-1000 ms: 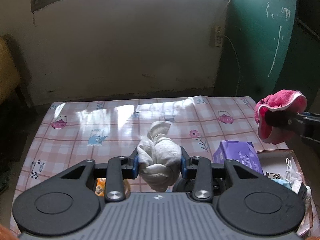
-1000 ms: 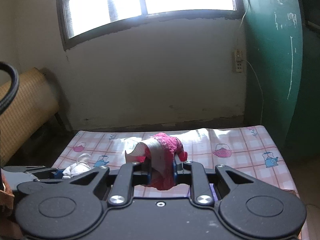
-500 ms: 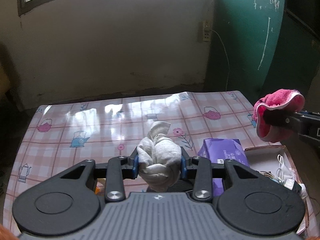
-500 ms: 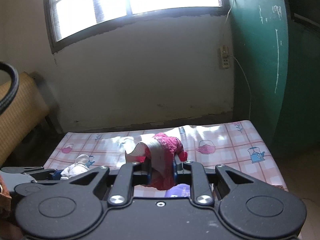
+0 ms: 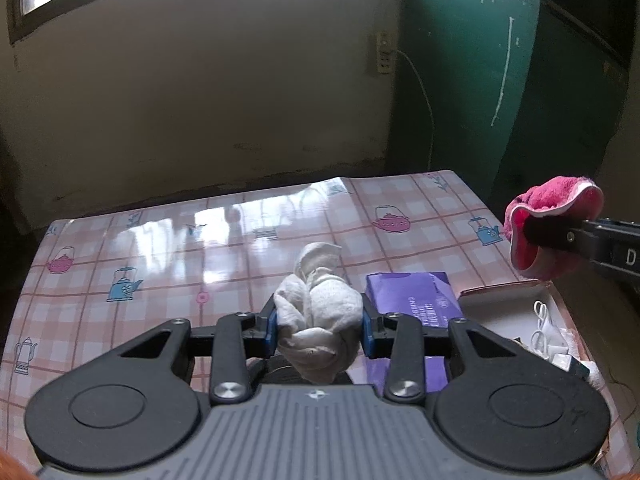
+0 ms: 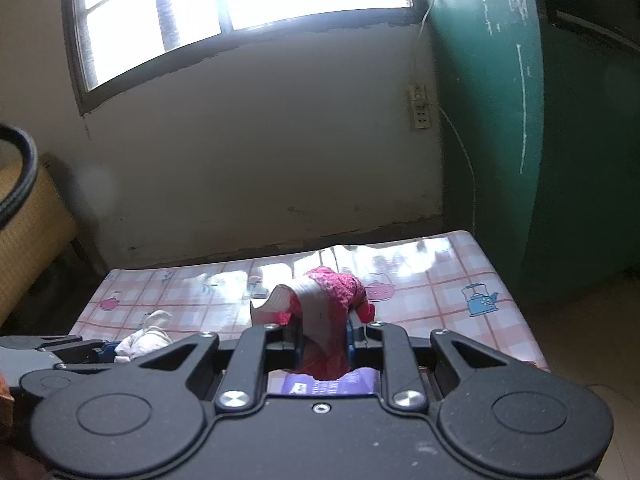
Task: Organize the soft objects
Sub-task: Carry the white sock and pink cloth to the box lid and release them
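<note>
The left gripper (image 5: 319,326) is clamped on a balled-up white cloth (image 5: 318,320), its two blue-padded jaws pressing the bundle from either side so that a twisted tuft sticks up above them and a knot of fabric sags below. It hangs in the air above the near edge of the table (image 5: 168,248), which is covered with a glossy pink checked oilcloth printed with small teapots. The right gripper (image 6: 324,342) grips a pink towel (image 6: 336,320), folded over between its jaws with the pale backing showing on top and the fuzzy pink side hanging down; in the left wrist view that towel (image 5: 554,228) shows off the table's right edge, raised above the near right corner. A purple packet (image 5: 412,300) lies flat on the table near the right edge, just beyond and to the right of the white cloth and partly hidden by the left gripper's linkage. Just beside it, at the near right corner, sits an open cardboard box (image 5: 504,300) with white cables and small items inside. Behind the table are a stained cream wall, a window (image 6: 240,12) and a green panel (image 6: 492,100) on the right.
</note>
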`<move>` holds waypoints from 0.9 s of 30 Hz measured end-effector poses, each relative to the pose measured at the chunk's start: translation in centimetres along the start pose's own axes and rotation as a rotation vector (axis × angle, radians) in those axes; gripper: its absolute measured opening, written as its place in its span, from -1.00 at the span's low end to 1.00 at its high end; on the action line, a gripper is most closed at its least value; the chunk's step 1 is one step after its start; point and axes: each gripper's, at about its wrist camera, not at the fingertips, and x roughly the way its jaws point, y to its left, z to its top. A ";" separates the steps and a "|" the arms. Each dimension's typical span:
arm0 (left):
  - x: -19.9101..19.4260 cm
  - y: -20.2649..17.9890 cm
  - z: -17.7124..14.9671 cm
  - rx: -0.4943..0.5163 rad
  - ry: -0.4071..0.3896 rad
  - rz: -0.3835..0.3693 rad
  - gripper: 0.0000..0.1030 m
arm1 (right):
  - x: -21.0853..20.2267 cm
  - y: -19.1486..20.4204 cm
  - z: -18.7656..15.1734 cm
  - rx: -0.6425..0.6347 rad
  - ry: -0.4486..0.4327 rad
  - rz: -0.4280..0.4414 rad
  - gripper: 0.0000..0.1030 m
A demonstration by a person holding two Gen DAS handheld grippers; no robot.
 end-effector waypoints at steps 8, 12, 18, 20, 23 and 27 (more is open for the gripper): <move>0.7 -2.1 0.0 0.027 0.007 -0.025 -0.24 | 0.2 -2.3 -0.4 0.023 0.002 -0.021 -0.55; 1.2 -3.5 -0.2 0.042 0.015 -0.041 -0.24 | 0.3 -3.6 -0.7 0.037 0.009 -0.034 -0.55; 1.8 -5.4 -0.3 0.062 0.021 -0.068 -0.24 | 0.1 -5.3 -1.2 0.054 0.012 -0.056 -0.55; 1.9 -5.9 -0.4 0.069 0.022 -0.076 -0.24 | -0.1 -5.8 -1.3 0.059 0.011 -0.062 -0.55; 2.0 -6.7 -0.5 0.078 0.024 -0.089 -0.24 | -0.3 -6.6 -1.6 0.067 0.013 -0.073 -0.55; 2.3 -8.1 -0.9 0.092 0.031 -0.116 -0.24 | -0.6 -7.9 -2.1 0.081 0.022 -0.090 -0.55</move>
